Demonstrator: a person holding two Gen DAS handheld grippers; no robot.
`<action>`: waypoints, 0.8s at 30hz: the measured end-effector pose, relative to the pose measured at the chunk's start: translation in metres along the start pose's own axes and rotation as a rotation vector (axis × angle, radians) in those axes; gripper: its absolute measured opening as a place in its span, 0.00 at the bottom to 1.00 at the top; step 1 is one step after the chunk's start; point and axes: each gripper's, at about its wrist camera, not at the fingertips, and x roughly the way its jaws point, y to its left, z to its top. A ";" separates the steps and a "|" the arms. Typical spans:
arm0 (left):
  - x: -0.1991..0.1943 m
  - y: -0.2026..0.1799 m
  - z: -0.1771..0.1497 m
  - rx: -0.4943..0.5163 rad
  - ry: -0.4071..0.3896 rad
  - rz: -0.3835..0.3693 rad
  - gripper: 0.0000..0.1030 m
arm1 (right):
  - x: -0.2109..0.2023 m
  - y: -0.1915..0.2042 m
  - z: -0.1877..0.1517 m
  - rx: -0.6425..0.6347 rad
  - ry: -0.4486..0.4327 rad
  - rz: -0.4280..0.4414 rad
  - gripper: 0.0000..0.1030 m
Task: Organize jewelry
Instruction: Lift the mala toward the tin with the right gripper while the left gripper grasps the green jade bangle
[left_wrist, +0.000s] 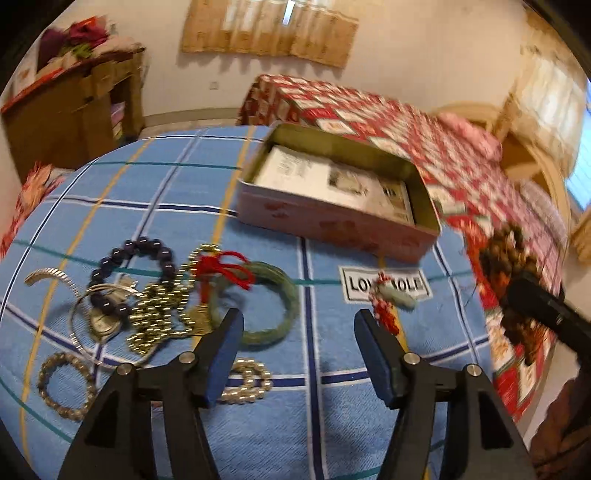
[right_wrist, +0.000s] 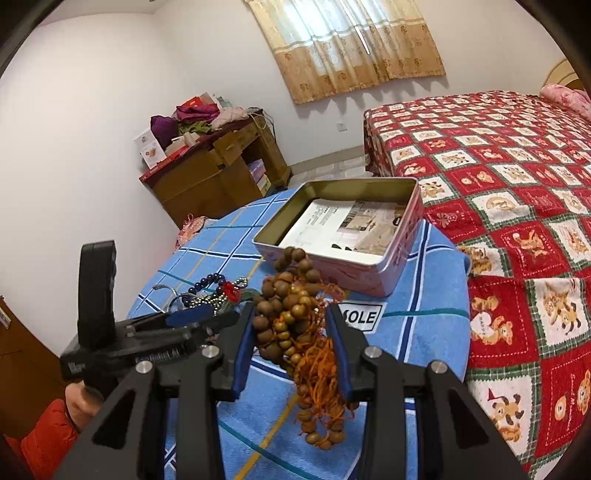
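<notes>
- The right gripper (right_wrist: 290, 341) has its fingers clamped on a bunch of brown wooden beads (right_wrist: 295, 314) with orange threads, held in the air just in front of the pink tin (right_wrist: 369, 273).
- The left gripper (left_wrist: 299, 350) hangs over the blue checked cloth (left_wrist: 184, 184) on the counter, short of the tin, its fingers apart with nothing between them.
- The pink tin sits open near the far edge of the cloth, with a printed sheet (left_wrist: 332, 184) lying flat inside.
- Left of the tin and nearer the camera lies a tangle of jewelry: a dark purple bead bracelet (left_wrist: 136, 273), a gold bead chain (left_wrist: 162, 314), a green bangle (left_wrist: 258, 302) with red cord, silver bangles (left_wrist: 92, 332) and two pale bead bracelets (left_wrist: 64, 384).
- A small jade pendant (left_wrist: 395, 299) on a red knot rests just in front of the tin, on a white label.
- Behind the tin stands a bed under a red patterned quilt (right_wrist: 498, 166).
</notes>
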 end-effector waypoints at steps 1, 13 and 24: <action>0.005 -0.005 -0.001 0.020 0.010 0.008 0.61 | 0.001 -0.002 0.000 0.006 0.003 0.000 0.39; 0.034 0.003 0.005 0.015 0.086 0.000 0.06 | -0.012 -0.004 0.001 -0.004 -0.030 -0.032 0.39; -0.070 0.008 0.011 -0.054 -0.166 -0.265 0.06 | -0.021 0.012 -0.001 -0.031 -0.065 -0.042 0.39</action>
